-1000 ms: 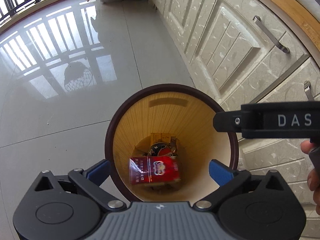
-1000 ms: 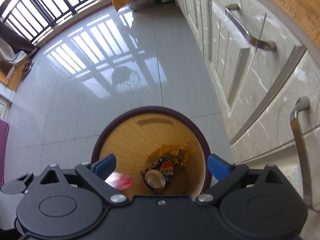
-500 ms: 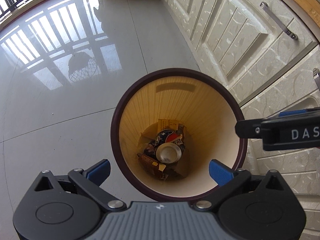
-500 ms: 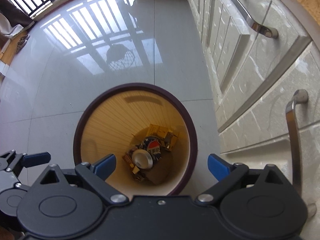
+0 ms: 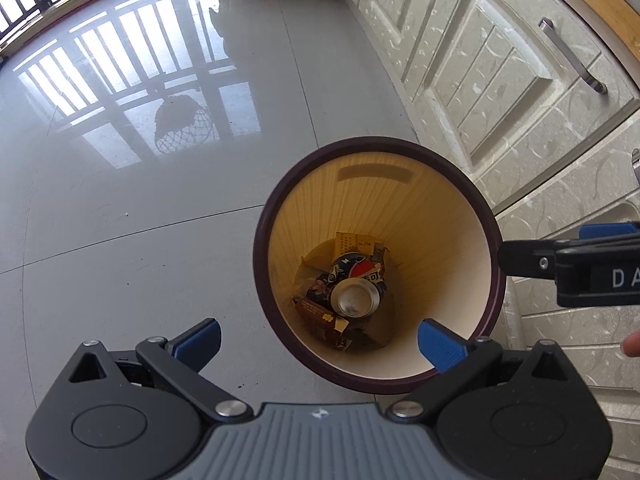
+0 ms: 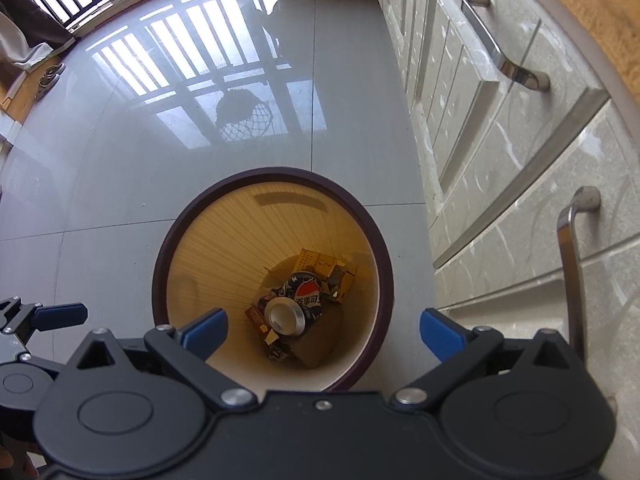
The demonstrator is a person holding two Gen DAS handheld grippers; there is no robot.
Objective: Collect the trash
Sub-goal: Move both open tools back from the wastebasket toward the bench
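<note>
Through my left wrist camera, my left gripper (image 5: 318, 338) hangs above the floor (image 5: 132, 240) with its blue-tipped fingers (image 5: 198, 338) spread wide and nothing between them. The right-hand fingertip sits over the near rim of the trash bin (image 5: 494, 280), a round bin with a dark brown rim and pale yellow ribbed inside. The bin stands on the grey tiles just beside the cream cabinet drawers (image 5: 520, 92). At its bottom lies the trash: a Pepsi can (image 5: 356, 292) with its silver end turned up, resting on brown wrappers (image 5: 320, 316) and a yellowish carton (image 5: 352, 242). My right gripper (image 5: 568, 264) reaches in from the right edge, level with the bin's rim, and a fingertip of my hand (image 5: 632, 346) shows below it.

Through my right wrist camera, my right gripper (image 6: 322, 330) is likewise released, its fingers (image 6: 206, 330) wide apart and empty, poised over the near half of the trash bin (image 6: 384, 276). The Pepsi can (image 6: 296, 308) lies at the bottom among the yellowish carton (image 6: 316, 264) and brown wrappers (image 6: 260, 320). The cabinet drawers (image 6: 500, 152) with metal handles (image 6: 572, 264) run along the right. My left gripper (image 6: 40, 316) shows at the left edge, beside the bin and above the floor (image 6: 120, 200).
</note>
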